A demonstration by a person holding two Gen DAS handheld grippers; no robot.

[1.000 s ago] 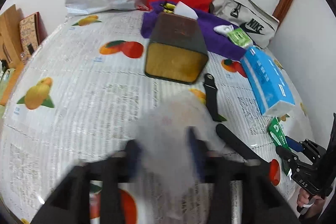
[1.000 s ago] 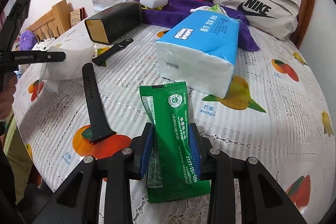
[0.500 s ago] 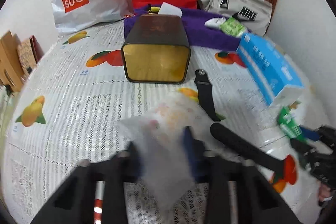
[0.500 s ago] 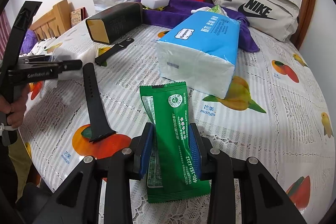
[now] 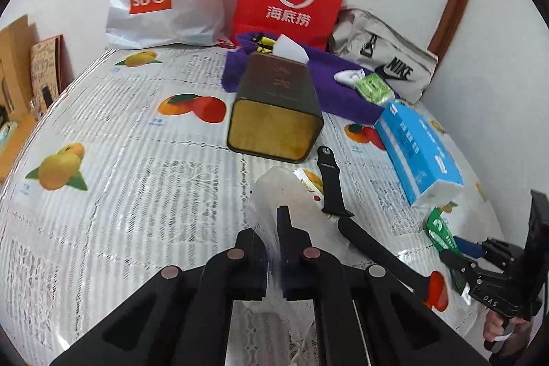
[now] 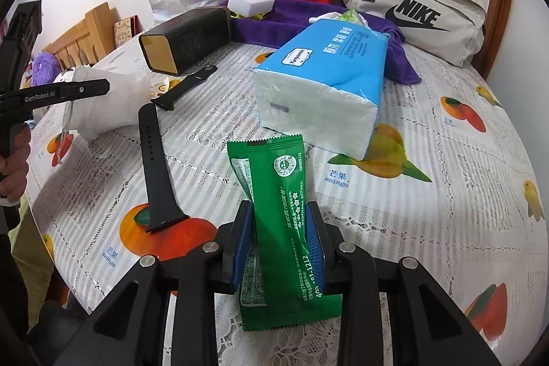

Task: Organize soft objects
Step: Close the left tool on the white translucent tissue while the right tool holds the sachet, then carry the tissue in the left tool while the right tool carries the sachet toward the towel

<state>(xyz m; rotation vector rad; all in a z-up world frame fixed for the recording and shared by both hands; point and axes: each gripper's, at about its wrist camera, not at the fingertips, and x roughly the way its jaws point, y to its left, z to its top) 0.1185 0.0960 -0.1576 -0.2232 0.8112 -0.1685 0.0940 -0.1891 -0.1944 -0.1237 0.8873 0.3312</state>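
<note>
Green packet [image 6: 284, 222], glossy and creased, pinched by right gripper [image 6: 278, 240].

Translucent white plastic pouch [image 5: 274, 194]: soft, crinkled, pinched between closed jaws, lifted over the fruit-print bench, its free end toward the open tin. Green foil sachet [image 6: 278, 228]: flat, white print and round seal, serrated top edge, standing upright, clamped at mid-length, bottom edge by the bench. Blue-and-white tissue pack [image 6: 326, 84]: soft brick, lying on its side at bench centre, white end facing forward, just beyond the sachet. Purple towel [image 5: 343, 91]: rumpled at the rear of the bench, carrying a white sponge block [image 6: 250, 2] and a small green-and-white packet [image 5: 372, 88].
</note>
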